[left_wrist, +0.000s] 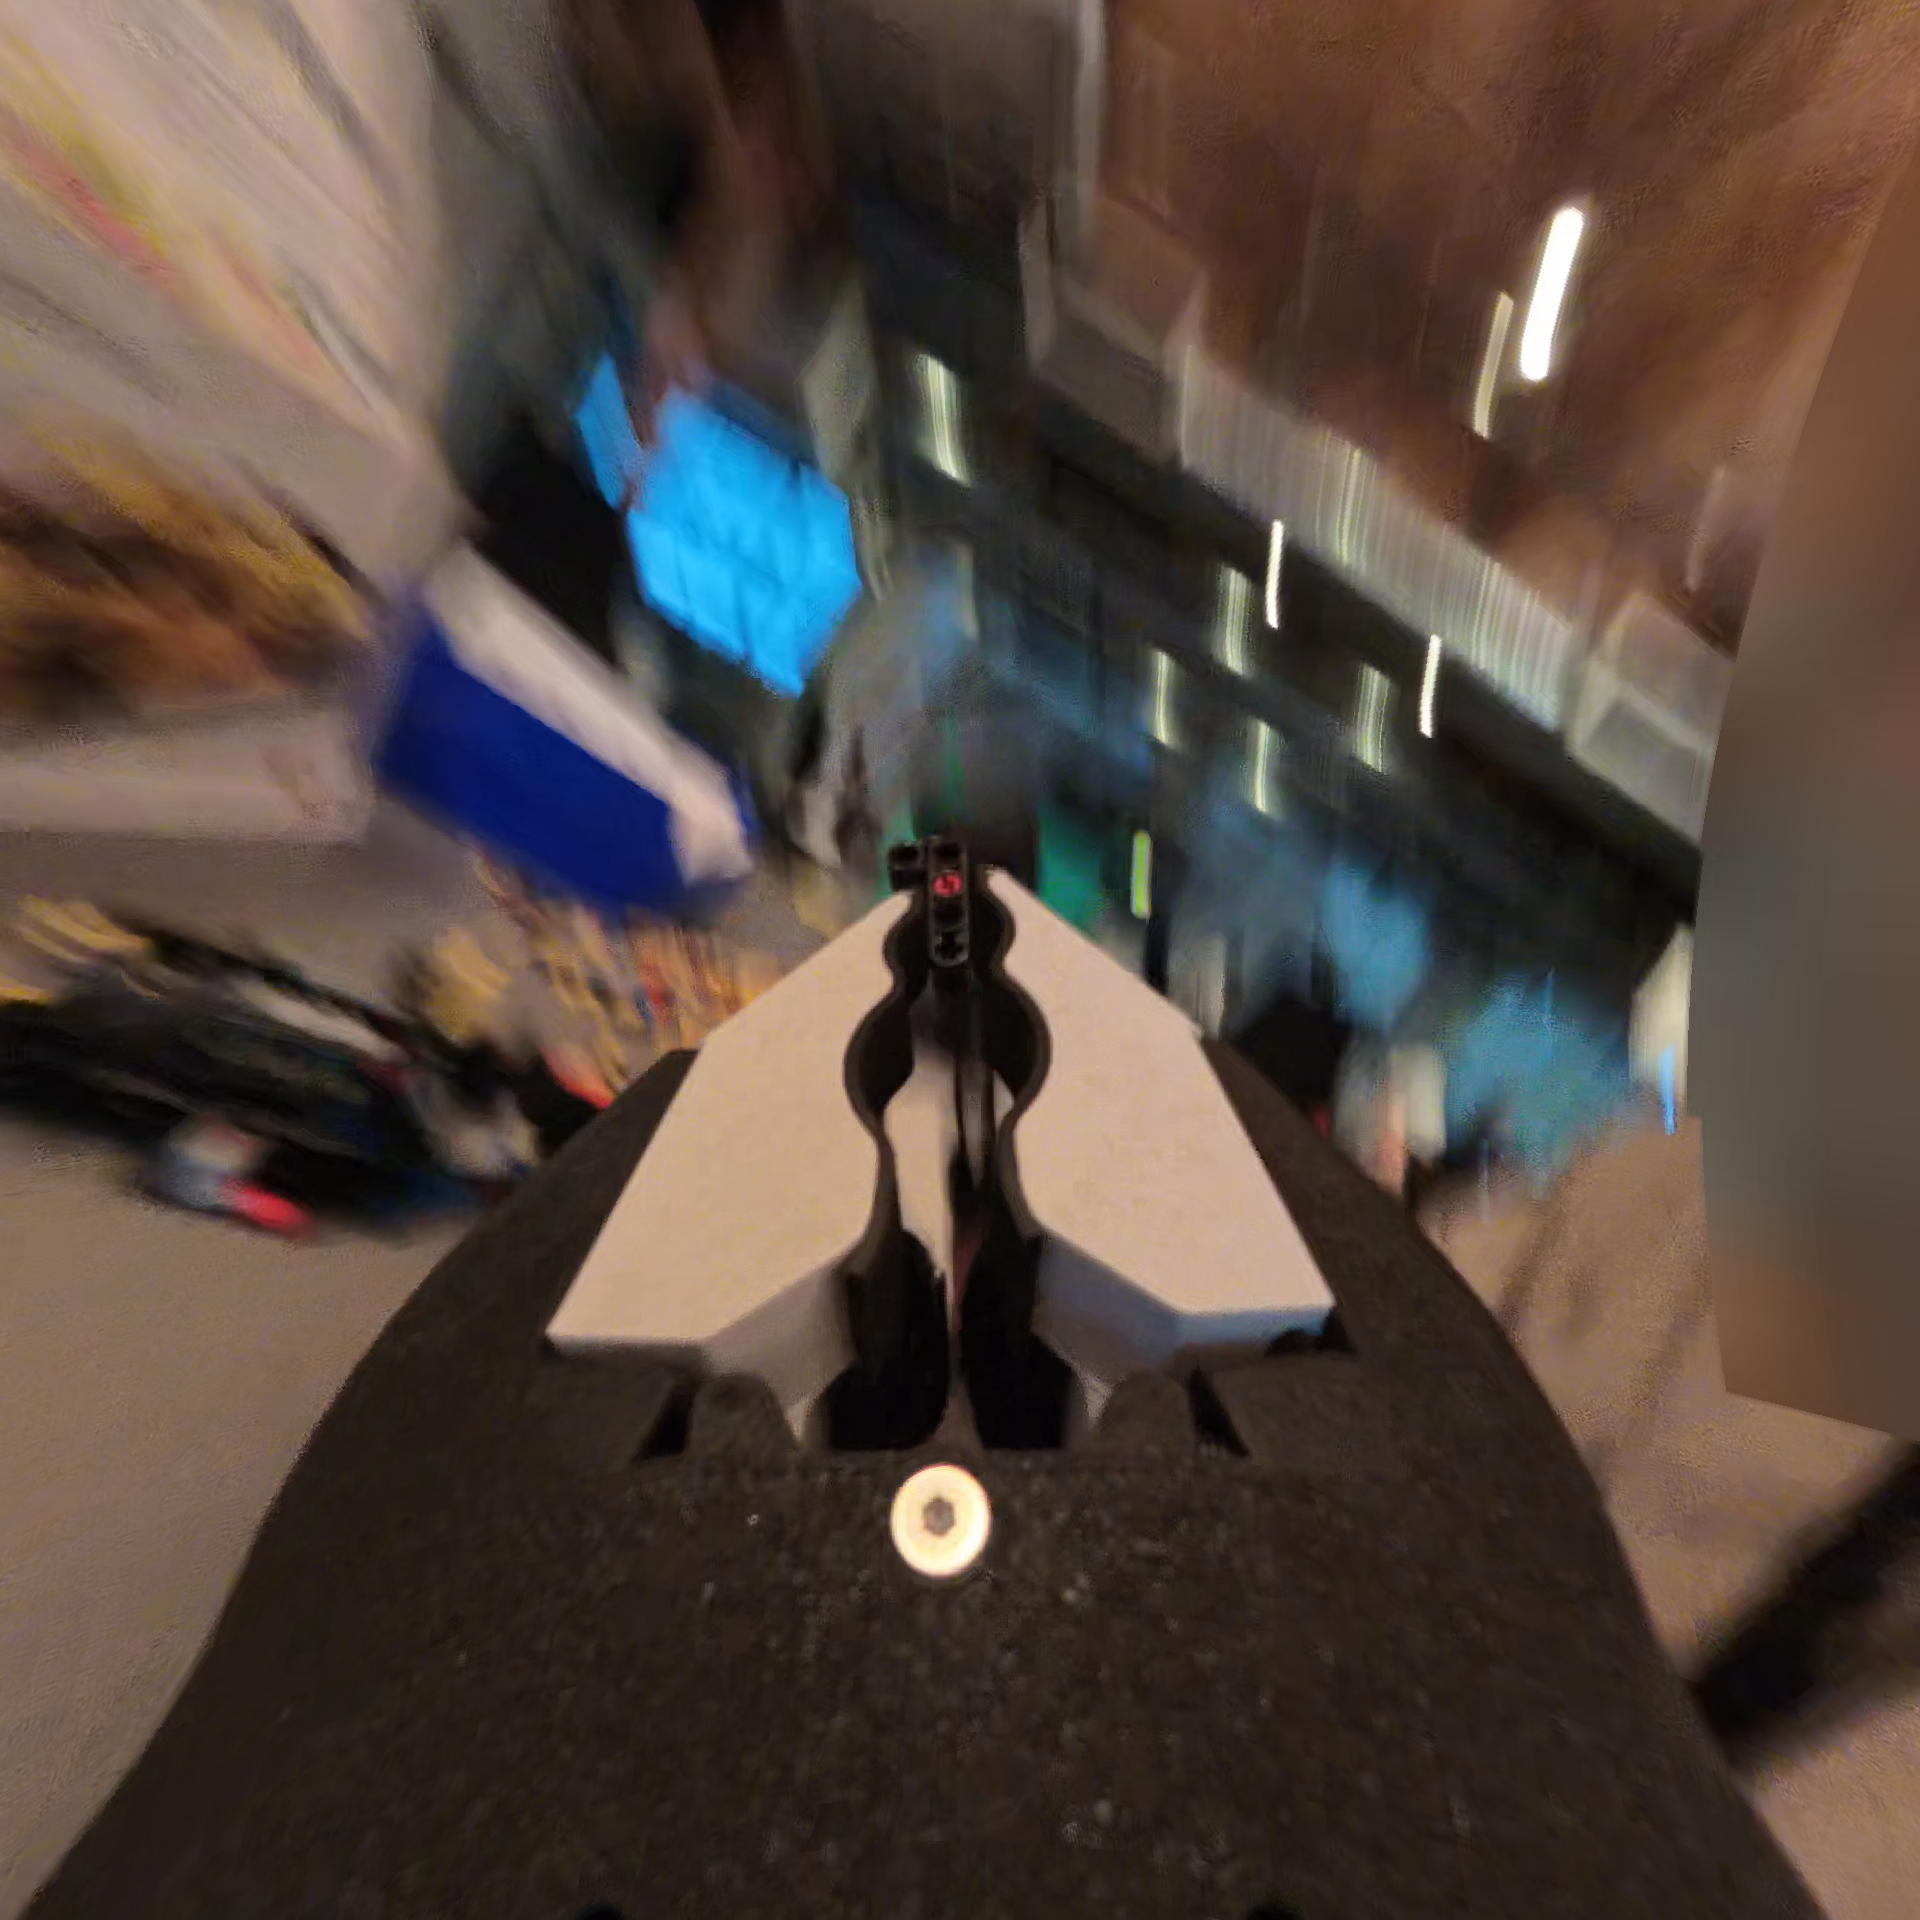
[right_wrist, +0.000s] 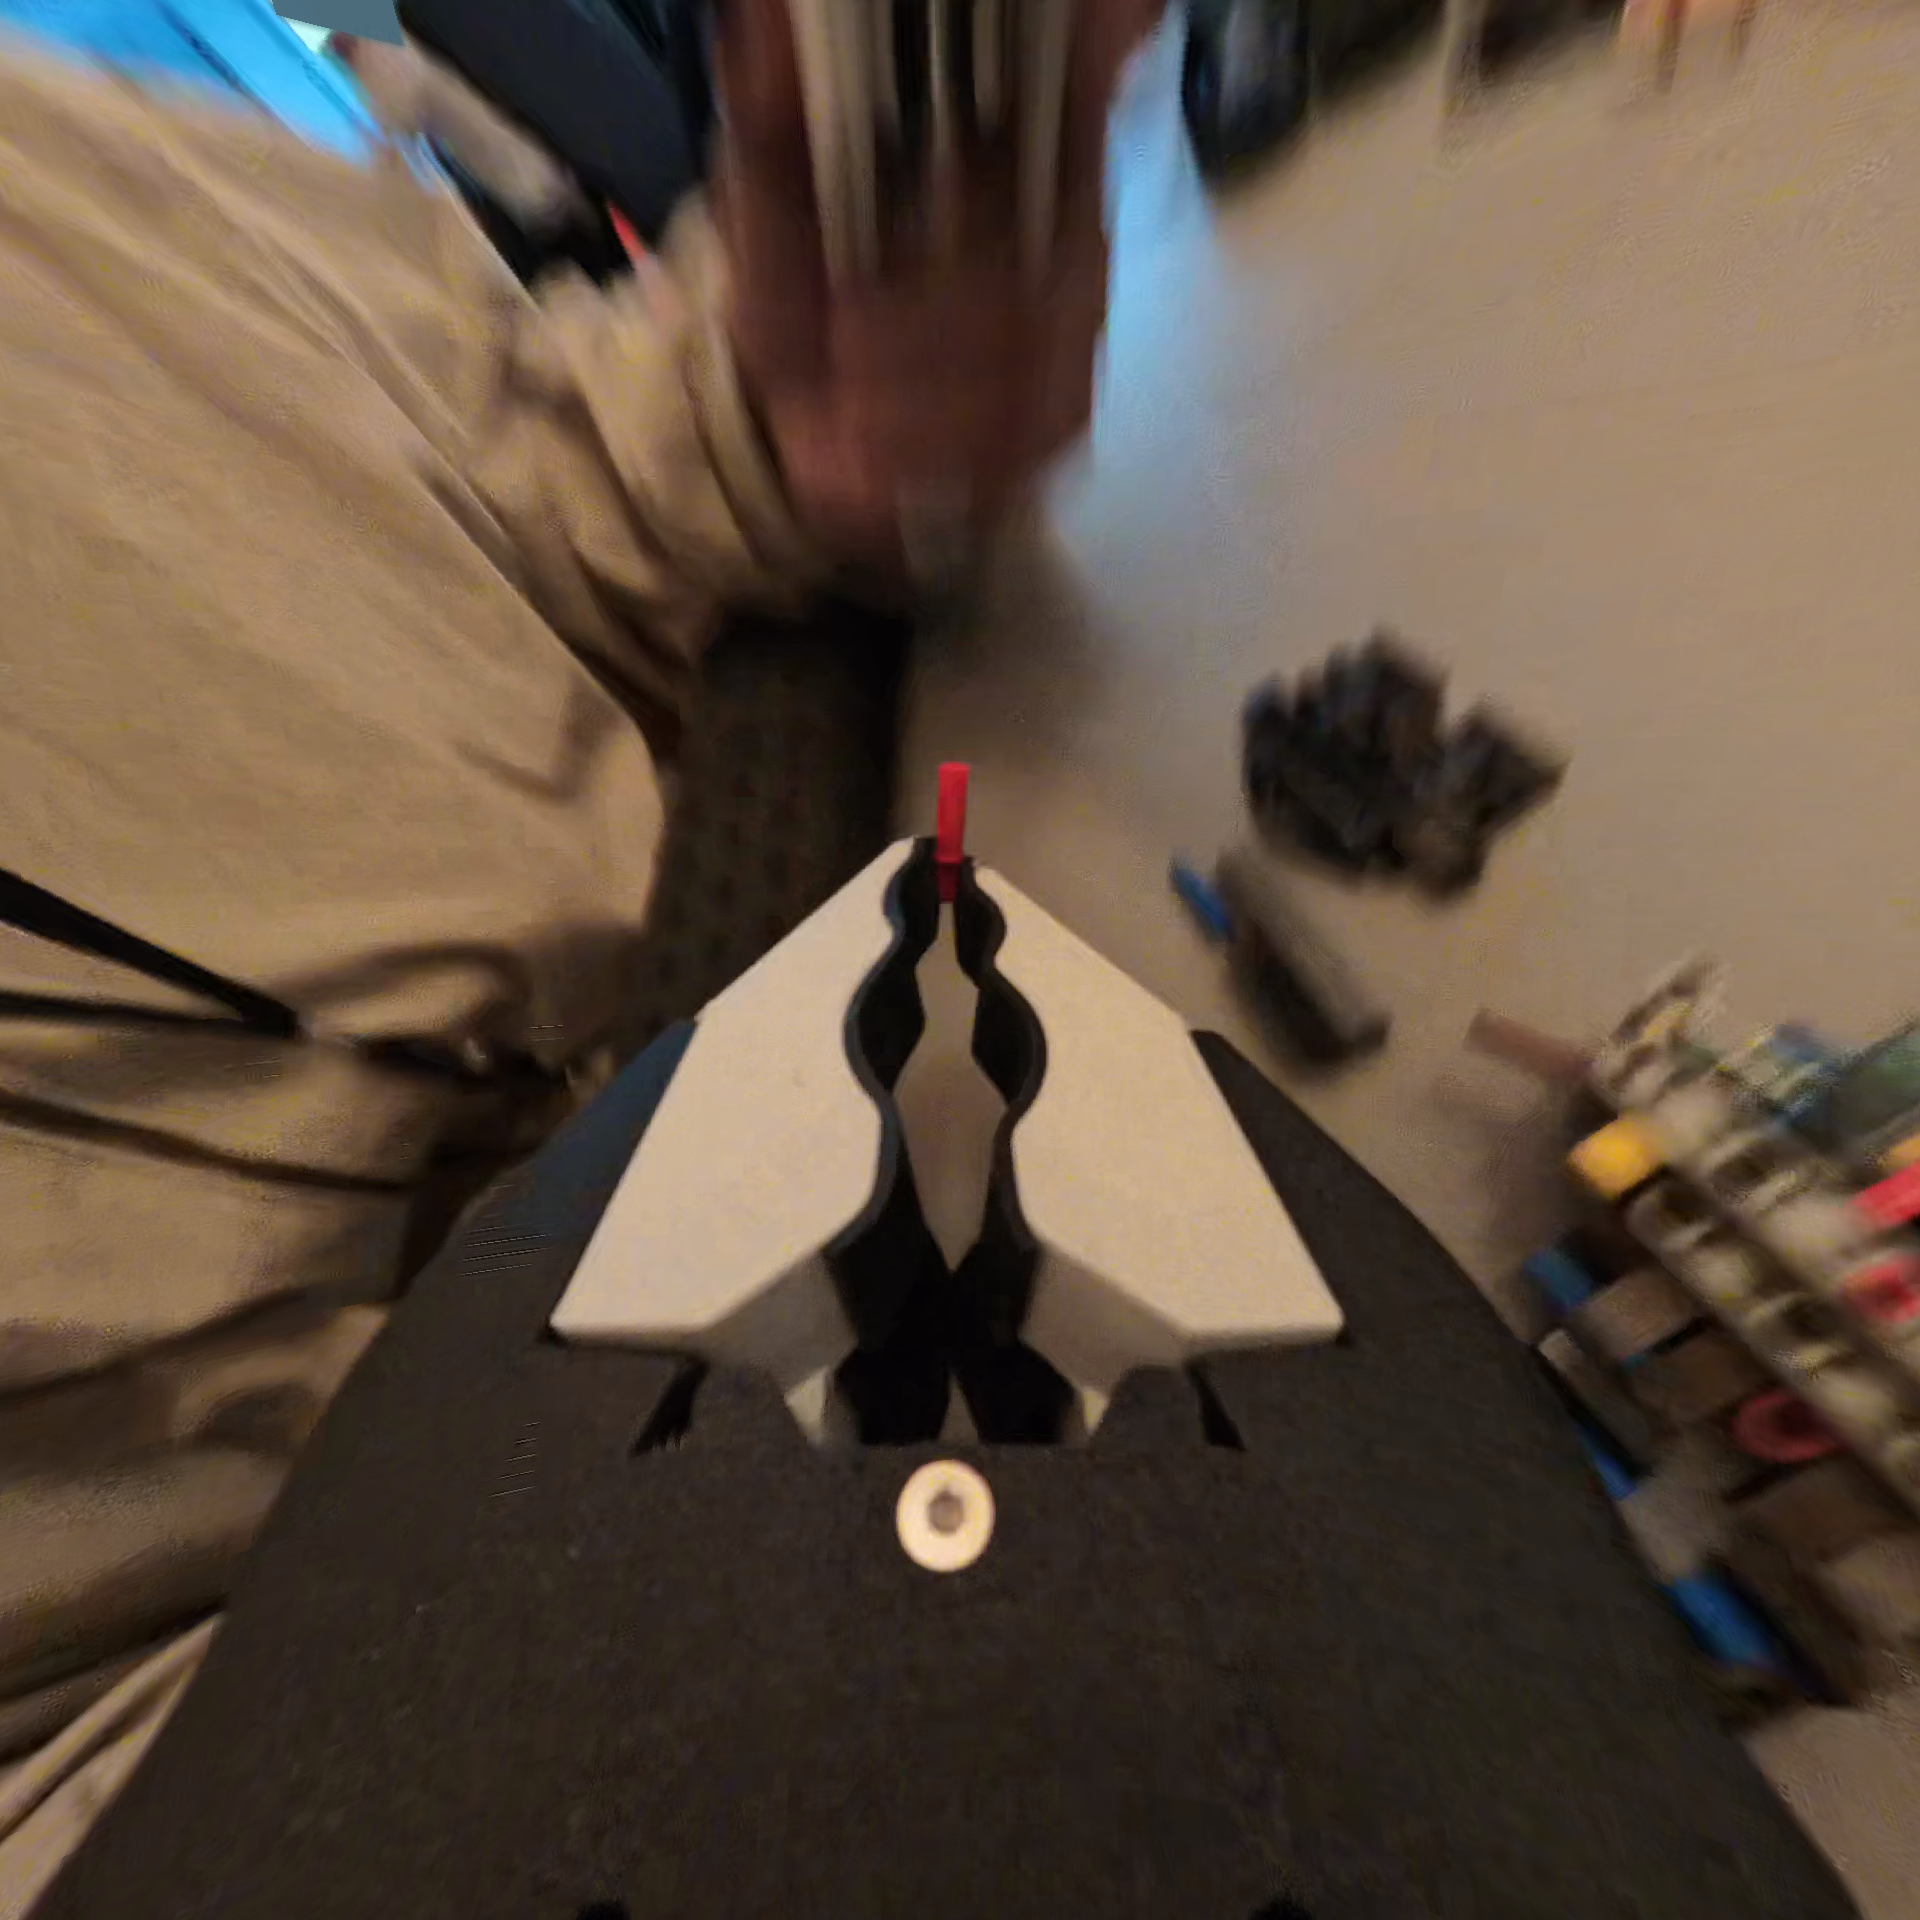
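— Fingers (left_wrist: 904, 935) on the left gripper (left_wrist: 932, 883) are pinched together on a small black perforated beam (left_wrist: 932, 871) with a red spot on it; only its end pokes past the tips. All beyond it is motion blur: something blue and white toward the upper left, a dark heap with yellow bits low at the left.

— How would that piece handle?

— Light and rigid, I'd judge, hard plastic and somewhat slick. Held by one end as it is, it could pivot; a hold nearer its middle would steady it.

— And the right?

— Right gripper (right_wrist: 948, 862) is closed on a thin red pin (right_wrist: 950, 805), which stands straight out past the tips. Also light and stiff, easy to lose if the pinch slackens. Past it are a person's tan sleeve (right_wrist: 312, 436) and blurred hand (right_wrist: 914, 312). On the pale surface (right_wrist: 1507, 364), a dark pile of small parts (right_wrist: 1382, 769) lies right of centre, and a compartmented box (right_wrist: 1766, 1247) of coloured pieces sits at the right edge.
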